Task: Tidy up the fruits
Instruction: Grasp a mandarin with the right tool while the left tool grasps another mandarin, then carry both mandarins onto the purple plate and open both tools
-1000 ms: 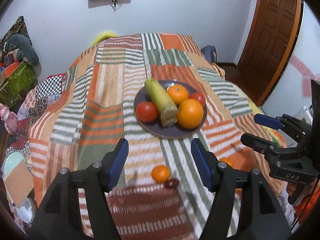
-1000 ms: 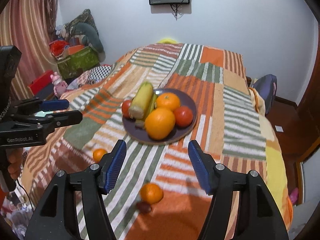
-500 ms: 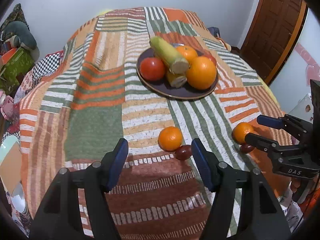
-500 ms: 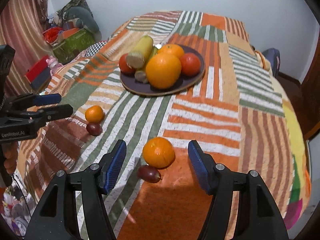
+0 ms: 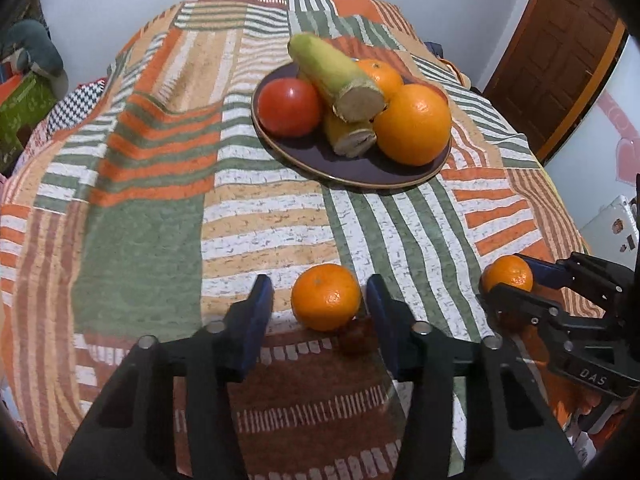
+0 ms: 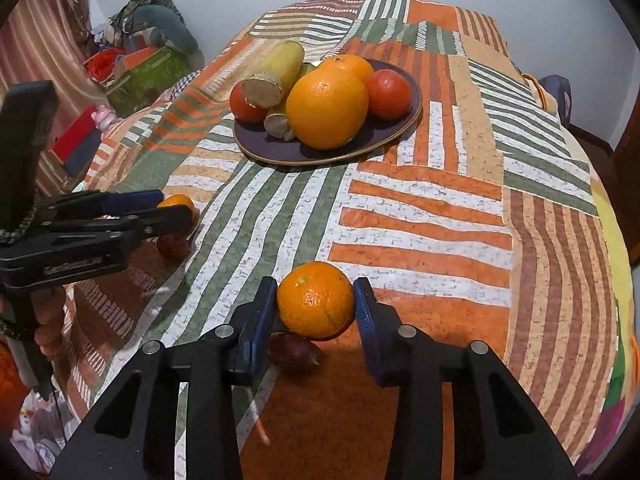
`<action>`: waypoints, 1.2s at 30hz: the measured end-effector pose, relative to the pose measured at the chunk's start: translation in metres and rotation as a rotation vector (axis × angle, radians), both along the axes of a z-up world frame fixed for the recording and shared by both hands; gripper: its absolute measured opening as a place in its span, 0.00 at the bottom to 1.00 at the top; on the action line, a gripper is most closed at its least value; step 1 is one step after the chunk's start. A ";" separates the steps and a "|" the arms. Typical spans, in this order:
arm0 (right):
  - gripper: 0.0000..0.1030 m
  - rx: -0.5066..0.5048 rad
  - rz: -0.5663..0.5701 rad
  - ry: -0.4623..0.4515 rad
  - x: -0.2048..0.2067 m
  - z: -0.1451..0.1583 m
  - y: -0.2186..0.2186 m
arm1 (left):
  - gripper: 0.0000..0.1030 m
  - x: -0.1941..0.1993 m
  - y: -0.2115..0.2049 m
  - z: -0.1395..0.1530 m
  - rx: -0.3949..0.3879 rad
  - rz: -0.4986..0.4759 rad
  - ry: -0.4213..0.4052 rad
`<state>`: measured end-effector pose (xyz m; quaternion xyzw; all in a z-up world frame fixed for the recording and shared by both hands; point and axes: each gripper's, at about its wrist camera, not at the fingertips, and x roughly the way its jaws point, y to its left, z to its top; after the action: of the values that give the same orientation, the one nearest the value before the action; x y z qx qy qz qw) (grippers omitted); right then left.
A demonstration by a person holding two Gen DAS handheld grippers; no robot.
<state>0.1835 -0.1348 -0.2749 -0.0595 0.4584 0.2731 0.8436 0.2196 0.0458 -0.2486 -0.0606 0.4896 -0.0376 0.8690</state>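
A dark plate (image 5: pixel 360 170) on the striped bedspread holds a large orange (image 5: pixel 412 124), a small orange, tomatoes (image 5: pixel 290 106) and corn cobs (image 5: pixel 336 74). My left gripper (image 5: pixel 320 304) is open around a mandarin (image 5: pixel 325 296) on the cloth, with a dark red fruit (image 5: pixel 354 338) beside it. My right gripper (image 6: pixel 316 308) stands around a second mandarin (image 6: pixel 315 300), its blue pads at or very near the skin. A dark red fruit (image 6: pixel 294 354) lies just below it. Each gripper shows in the other view, the right one (image 5: pixel 516 280) and the left one (image 6: pixel 176 210).
The plate also shows in the right wrist view (image 6: pixel 280 152). The bed edge drops off on the left, where boxes and toys (image 6: pixel 140 76) lie on the floor. A wooden door (image 5: pixel 560 48) stands at the right. A white wall is behind the bed.
Both grippers have moved down and forward, so each mandarin now sits between a pair of fingers. The right fingers have closed in towards their mandarin.
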 end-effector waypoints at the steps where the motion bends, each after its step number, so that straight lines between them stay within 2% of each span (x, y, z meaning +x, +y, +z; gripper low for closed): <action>1: 0.35 0.001 0.002 -0.001 0.000 0.000 0.000 | 0.39 0.001 0.000 -0.002 -0.010 -0.002 0.004; 2: 0.35 0.005 0.003 -0.001 0.000 0.001 -0.001 | 0.34 0.001 0.001 -0.002 -0.027 -0.006 0.004; 10: 0.35 0.044 -0.015 -0.015 0.004 0.009 -0.005 | 0.33 -0.003 0.001 0.011 -0.018 -0.014 -0.038; 19: 0.35 0.061 -0.026 -0.078 0.019 0.033 -0.003 | 0.33 0.002 0.004 0.049 -0.028 -0.022 -0.124; 28: 0.35 0.076 -0.031 -0.168 0.045 0.063 0.003 | 0.33 0.026 -0.005 0.084 -0.023 -0.047 -0.210; 36: 0.35 0.078 -0.028 -0.215 0.074 0.076 0.015 | 0.33 0.055 -0.011 0.096 -0.018 -0.060 -0.247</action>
<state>0.2575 -0.1197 -0.1992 -0.0492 0.3549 0.2711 0.8934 0.2746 0.0344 -0.1528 -0.0488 0.3802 -0.0750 0.9206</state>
